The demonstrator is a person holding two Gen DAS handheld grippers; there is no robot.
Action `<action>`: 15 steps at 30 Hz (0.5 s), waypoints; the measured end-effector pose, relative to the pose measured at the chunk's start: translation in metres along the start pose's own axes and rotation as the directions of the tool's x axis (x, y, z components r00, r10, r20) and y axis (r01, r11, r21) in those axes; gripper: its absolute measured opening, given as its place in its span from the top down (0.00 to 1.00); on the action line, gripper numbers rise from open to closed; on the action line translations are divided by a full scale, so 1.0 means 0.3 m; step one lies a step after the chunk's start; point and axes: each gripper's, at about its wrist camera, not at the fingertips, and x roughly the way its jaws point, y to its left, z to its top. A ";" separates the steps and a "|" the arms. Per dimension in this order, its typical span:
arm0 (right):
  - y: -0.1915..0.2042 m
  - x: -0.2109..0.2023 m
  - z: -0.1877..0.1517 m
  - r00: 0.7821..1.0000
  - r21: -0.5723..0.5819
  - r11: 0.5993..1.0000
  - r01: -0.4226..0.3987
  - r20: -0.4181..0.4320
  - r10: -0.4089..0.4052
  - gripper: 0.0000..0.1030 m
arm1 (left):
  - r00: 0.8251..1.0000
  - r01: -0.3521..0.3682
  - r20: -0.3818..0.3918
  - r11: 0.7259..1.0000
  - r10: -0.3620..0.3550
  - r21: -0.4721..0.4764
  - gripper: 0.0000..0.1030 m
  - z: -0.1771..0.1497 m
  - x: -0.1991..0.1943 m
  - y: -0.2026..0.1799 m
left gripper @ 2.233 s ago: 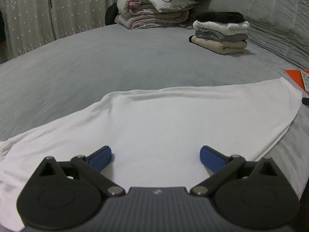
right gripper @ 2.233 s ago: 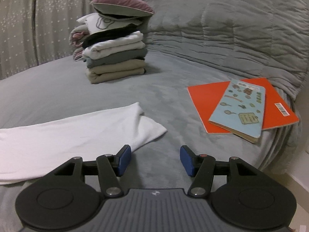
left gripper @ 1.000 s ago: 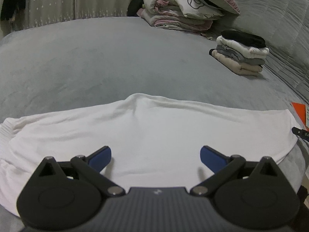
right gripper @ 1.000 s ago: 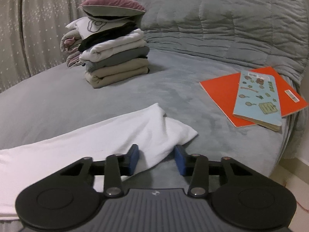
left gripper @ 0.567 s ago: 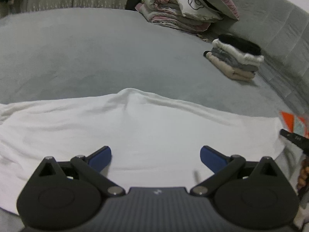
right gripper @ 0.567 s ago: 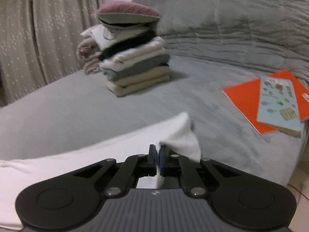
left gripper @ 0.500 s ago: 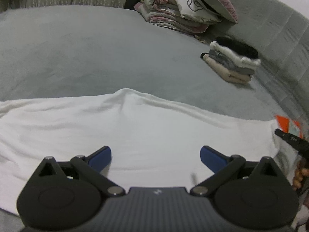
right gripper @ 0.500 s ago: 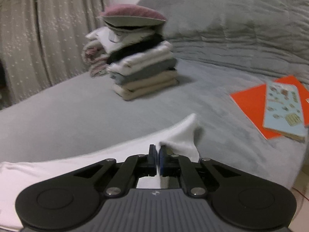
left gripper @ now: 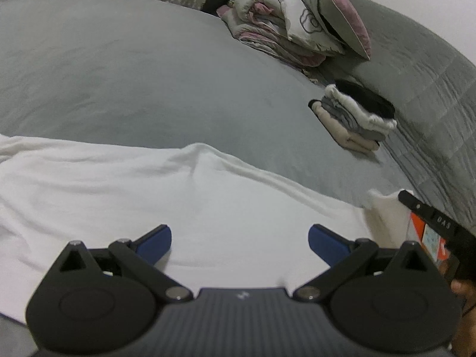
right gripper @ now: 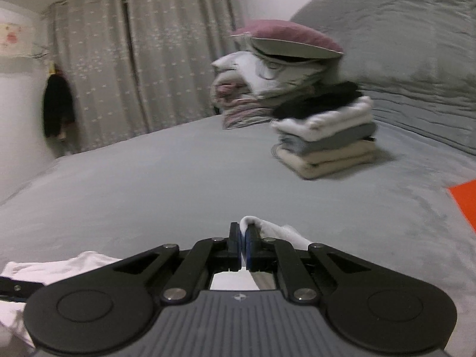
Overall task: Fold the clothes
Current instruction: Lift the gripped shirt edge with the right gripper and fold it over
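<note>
A white garment [left gripper: 184,196] lies spread across the grey bed. My left gripper [left gripper: 239,239] hovers open just over its near part, blue pads wide apart with only flat cloth below them. My right gripper [right gripper: 243,248] is shut on the garment's end [right gripper: 267,229], which bunches up beside the pinched pads and hangs under them, lifted off the bed. In the left wrist view that raised corner [left gripper: 383,208] stands up at the right edge, with the right gripper's black finger [left gripper: 431,220] against it.
A stack of folded clothes [right gripper: 324,145] sits further back on the bed [right gripper: 166,184], with pillows and bedding [right gripper: 276,68] behind it. An orange book [right gripper: 465,202] lies at the right. Curtains [right gripper: 142,68] hang beyond the bed. A hand [left gripper: 464,297] shows at right.
My right gripper closed on the garment's end, then lifted it and carried it leftward over the bed. The left gripper stayed open over the cloth, only rolling a little.
</note>
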 end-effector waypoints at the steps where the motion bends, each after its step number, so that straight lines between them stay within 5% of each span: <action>1: 0.019 0.005 0.002 1.000 -0.006 1.000 -0.018 -0.002 0.018 0.94 | 1.000 0.000 0.005 1.000 0.000 -0.008 0.00 0.004 -0.005 0.007; 15: 0.275 0.065 -0.010 0.979 -0.082 0.976 -0.202 -0.038 0.200 0.94 | 0.998 -0.018 0.050 0.992 0.025 -0.128 0.01 0.027 -0.085 0.142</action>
